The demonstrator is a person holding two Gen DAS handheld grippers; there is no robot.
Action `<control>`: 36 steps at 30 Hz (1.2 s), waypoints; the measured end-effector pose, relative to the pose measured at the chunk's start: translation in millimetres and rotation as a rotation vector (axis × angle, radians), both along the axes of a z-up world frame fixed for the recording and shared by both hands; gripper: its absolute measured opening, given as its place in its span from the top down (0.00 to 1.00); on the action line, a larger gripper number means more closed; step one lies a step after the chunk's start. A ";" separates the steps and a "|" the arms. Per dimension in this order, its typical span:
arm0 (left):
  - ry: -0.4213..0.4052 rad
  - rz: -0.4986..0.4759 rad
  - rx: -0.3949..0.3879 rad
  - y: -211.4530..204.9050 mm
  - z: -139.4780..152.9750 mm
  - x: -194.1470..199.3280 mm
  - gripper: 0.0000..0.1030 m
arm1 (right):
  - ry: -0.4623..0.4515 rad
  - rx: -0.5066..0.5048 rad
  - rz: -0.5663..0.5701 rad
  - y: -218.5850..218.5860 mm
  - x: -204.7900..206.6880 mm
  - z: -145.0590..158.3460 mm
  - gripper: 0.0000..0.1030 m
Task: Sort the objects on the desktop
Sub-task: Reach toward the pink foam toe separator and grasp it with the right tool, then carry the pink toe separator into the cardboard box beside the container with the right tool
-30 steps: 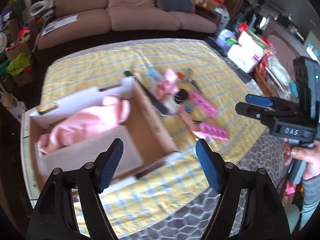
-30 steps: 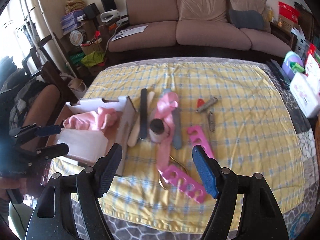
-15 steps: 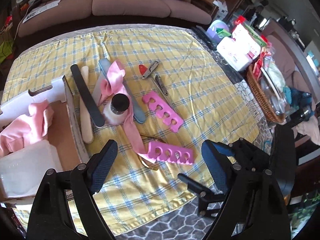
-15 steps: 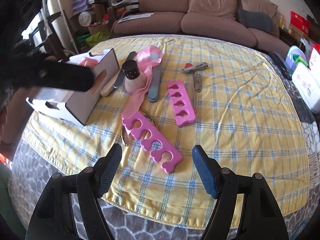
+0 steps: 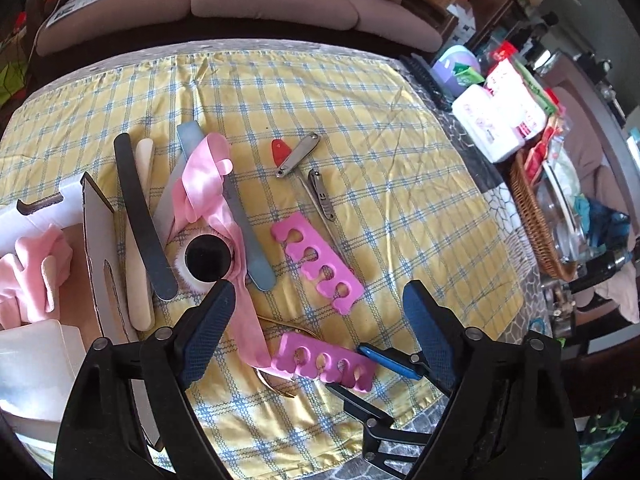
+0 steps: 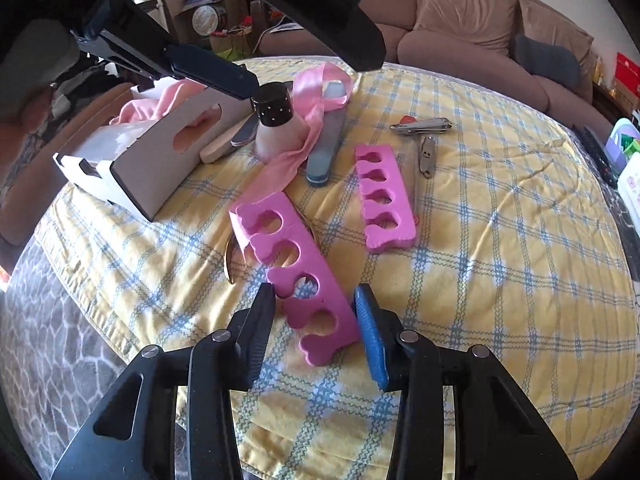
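A pink toe separator (image 6: 298, 268) is straddled by the narrowed right gripper (image 6: 315, 304); the left gripper (image 5: 316, 308) is held wide above.

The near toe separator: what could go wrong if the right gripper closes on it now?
The right gripper straddles only the end of the near toe separator, so the soft foam may bend or slip out. Its far end lies on a gold tool and touches the ribbon, which a lift may drag.

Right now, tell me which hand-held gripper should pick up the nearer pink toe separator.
Right. The right hand-held gripper is open with its fingers straddling the nearer toe separator. The left hand-held gripper hovers open above, nearer the bottle.
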State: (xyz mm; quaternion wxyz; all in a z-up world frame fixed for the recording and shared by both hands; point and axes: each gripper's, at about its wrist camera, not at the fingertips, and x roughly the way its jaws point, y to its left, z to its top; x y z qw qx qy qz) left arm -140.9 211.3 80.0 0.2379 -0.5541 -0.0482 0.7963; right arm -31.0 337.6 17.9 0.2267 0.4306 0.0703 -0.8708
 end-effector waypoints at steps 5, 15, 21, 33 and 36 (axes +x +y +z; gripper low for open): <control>0.006 -0.016 -0.028 15.9 -9.2 2.0 0.18 | -0.003 -0.061 -0.085 34.9 15.1 20.3 0.63; 0.007 0.023 -0.176 71.7 -61.4 -3.4 0.28 | -0.025 -0.132 -0.404 138.7 39.2 33.8 0.63; 0.058 0.006 -0.230 81.8 -77.4 2.6 0.50 | -0.029 -0.157 -0.410 142.9 33.4 36.6 0.63; 0.100 -0.088 -0.134 50.0 -49.9 28.7 0.58 | -0.033 -0.155 -0.380 120.1 25.8 38.5 0.63; 0.119 -0.098 -0.070 28.1 -23.4 40.4 0.58 | -0.027 -0.183 -0.374 113.0 26.0 48.3 0.63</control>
